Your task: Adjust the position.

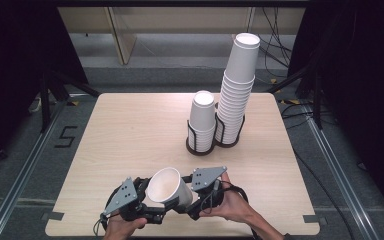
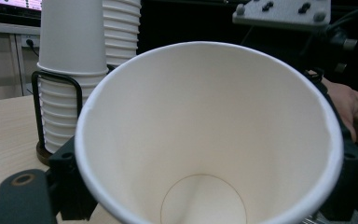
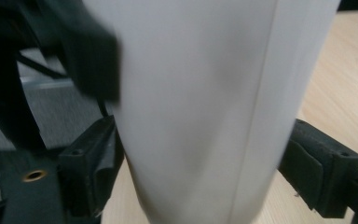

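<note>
1. High view: a single white paper cup point(image 1: 170, 187) is held above the near edge of the pale wooden surface point(image 1: 130, 130), tipped so its open mouth faces up and toward the far left. The left tool point(image 1: 152, 212) comes in from the lower left, with its hand point(image 1: 122, 227) low at the frame's bottom. The right tool point(image 1: 192, 202) comes in from the right, with its hand point(image 1: 230, 202) wrapped round its body. Farther back stand a short stack of paper cups point(image 1: 202, 122) and a tall leaning stack point(image 1: 236, 92), each in a black wire holder.

2. Left gripper view: the cup point(image 2: 209, 140) shows its inside, a clean off-white cone with a rolled rim and a round base at the bottom. The left tool's jaws sit against the cup's outside at both lower corners, closed on it. The short stack point(image 2: 70, 70) stands behind at left.

3. Right gripper view: the cup's wall point(image 3: 200, 107) is plain white with a vertical seam. The right tool's black pads point(image 3: 91, 163) press its two sides, gripping it, and the surface point(image 3: 340, 70) lies behind.
</note>
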A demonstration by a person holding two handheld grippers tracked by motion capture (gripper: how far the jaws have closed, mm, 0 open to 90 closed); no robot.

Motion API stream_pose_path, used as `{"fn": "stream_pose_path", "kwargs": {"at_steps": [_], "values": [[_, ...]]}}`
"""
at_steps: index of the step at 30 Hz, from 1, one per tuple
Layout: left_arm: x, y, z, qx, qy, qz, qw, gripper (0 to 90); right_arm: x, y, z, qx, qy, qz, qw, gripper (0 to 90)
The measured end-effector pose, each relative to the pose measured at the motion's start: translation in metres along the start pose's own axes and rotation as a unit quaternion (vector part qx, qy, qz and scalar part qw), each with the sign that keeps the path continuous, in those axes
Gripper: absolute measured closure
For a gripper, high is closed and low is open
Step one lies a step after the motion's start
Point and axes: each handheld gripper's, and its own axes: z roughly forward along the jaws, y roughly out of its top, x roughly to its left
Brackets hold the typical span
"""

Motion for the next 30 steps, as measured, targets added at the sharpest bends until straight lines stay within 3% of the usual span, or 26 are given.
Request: {"fn": "stream_pose_path", "kwargs": {"at_steps": [4, 8, 11, 15, 19, 30], "values": [[0.004, 0.002, -0.002, 0.007, 0.028, 0.006, 0.9996, 14.1, -0.003, -0.01, -0.004, 0.014, -0.012, 0.006, 0.9998, 17.0], [0.011, 0.001, -0.004, 0.017, 0.066, 0.017, 0.9975, 14.1, -0.009, -0.02, -0.014, 0.021, -0.033, 0.02, 0.999, 17.0], [0.016, 0.001, -0.006, 0.024, 0.091, 0.016, 0.9954, 14.1, -0.012, -0.027, -0.021, 0.02, -0.044, 0.033, 0.9983, 17.8], [0.022, 0.001, -0.007, 0.035, 0.12, 0.031, 0.9917, 14.1, -0.012, -0.033, -0.029, 0.029, -0.064, 0.037, 0.9968, 19.3], [0.029, 0.0, -0.008, 0.038, 0.141, 0.029, 0.9888, 14.0, -0.013, -0.037, -0.036, 0.025, -0.079, 0.047, 0.9955, 19.3], [0.055, 0.0, -0.011, 0.043, 0.195, 0.023, 0.9796, 14.1, -0.015, -0.046, -0.045, 0.023, -0.092, 0.058, 0.9938, 18.8]]}}
